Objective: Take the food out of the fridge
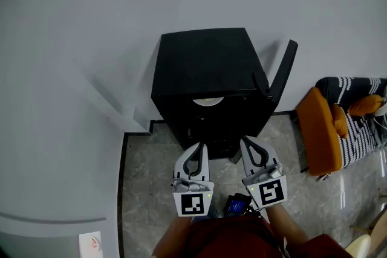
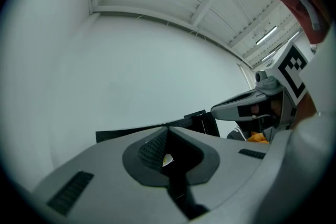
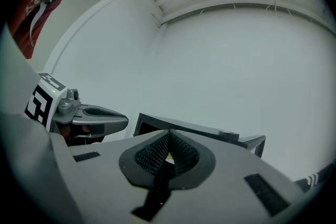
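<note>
A small black fridge (image 1: pixel 205 69) stands against the white wall, its door (image 1: pixel 283 72) swung open to the right. Inside, on the top shelf, the pale rim of a plate (image 1: pixel 207 101) shows; any food on it is hidden. My left gripper (image 1: pixel 197 149) and right gripper (image 1: pixel 247 144) hover side by side just in front of the open fridge, both shut with nothing between the jaws. In the left gripper view the left gripper (image 2: pixel 167 131) points at the fridge top (image 2: pixel 131 134). In the right gripper view the right gripper (image 3: pixel 169 135) does likewise, with the door (image 3: pixel 256 143) at right.
An orange seat (image 1: pixel 321 130) with a black-and-white striped cloth (image 1: pixel 357 124) stands right of the fridge door. A dark skirting edge (image 1: pixel 123 178) bounds the marble floor on the left. The wall steps out left of the fridge.
</note>
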A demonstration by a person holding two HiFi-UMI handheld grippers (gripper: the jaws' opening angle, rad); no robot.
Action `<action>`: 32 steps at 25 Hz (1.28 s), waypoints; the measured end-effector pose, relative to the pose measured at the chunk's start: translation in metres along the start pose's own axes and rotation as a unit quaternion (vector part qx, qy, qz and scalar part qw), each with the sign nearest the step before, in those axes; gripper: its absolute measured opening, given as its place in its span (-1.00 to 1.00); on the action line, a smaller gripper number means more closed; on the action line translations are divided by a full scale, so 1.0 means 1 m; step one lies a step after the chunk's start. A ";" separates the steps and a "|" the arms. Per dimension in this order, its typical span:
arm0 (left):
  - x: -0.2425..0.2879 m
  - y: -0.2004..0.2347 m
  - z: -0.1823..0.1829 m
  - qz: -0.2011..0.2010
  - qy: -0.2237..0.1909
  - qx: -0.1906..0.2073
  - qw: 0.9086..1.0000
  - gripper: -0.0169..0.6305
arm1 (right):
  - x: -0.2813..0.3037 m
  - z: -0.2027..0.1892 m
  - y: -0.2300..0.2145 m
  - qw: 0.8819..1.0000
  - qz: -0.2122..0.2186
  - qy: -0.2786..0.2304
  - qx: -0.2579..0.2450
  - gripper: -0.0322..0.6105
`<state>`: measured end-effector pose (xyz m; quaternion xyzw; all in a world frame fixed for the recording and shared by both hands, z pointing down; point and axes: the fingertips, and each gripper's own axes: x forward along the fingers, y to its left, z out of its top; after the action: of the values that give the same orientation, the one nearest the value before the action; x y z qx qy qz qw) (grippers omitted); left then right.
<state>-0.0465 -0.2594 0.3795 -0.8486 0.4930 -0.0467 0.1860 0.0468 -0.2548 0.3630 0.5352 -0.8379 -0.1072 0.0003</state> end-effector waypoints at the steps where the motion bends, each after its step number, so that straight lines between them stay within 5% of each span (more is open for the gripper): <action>1: 0.002 -0.001 -0.001 0.002 0.001 -0.002 1.000 -0.90 | 0.000 -0.002 -0.002 1.000 0.002 0.001 0.002 -0.83; 17: 0.025 -0.001 -0.004 0.013 0.020 0.009 1.000 -0.90 | 0.021 -0.043 -0.011 0.998 0.040 0.042 0.017 -0.83; 27: 0.016 0.008 -0.004 0.027 0.028 -0.002 0.999 -0.91 | 0.059 -0.095 0.008 0.984 0.061 0.104 0.130 -0.83; 32: 0.009 0.015 -0.008 0.035 0.034 -0.005 0.999 -0.90 | 0.086 -0.118 0.002 0.961 0.045 0.109 0.251 -0.82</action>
<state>-0.0562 -0.2760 0.3802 -0.8295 0.5289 -0.0667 0.1664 0.0218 -0.3528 0.4691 0.4883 -0.8560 0.1657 -0.0375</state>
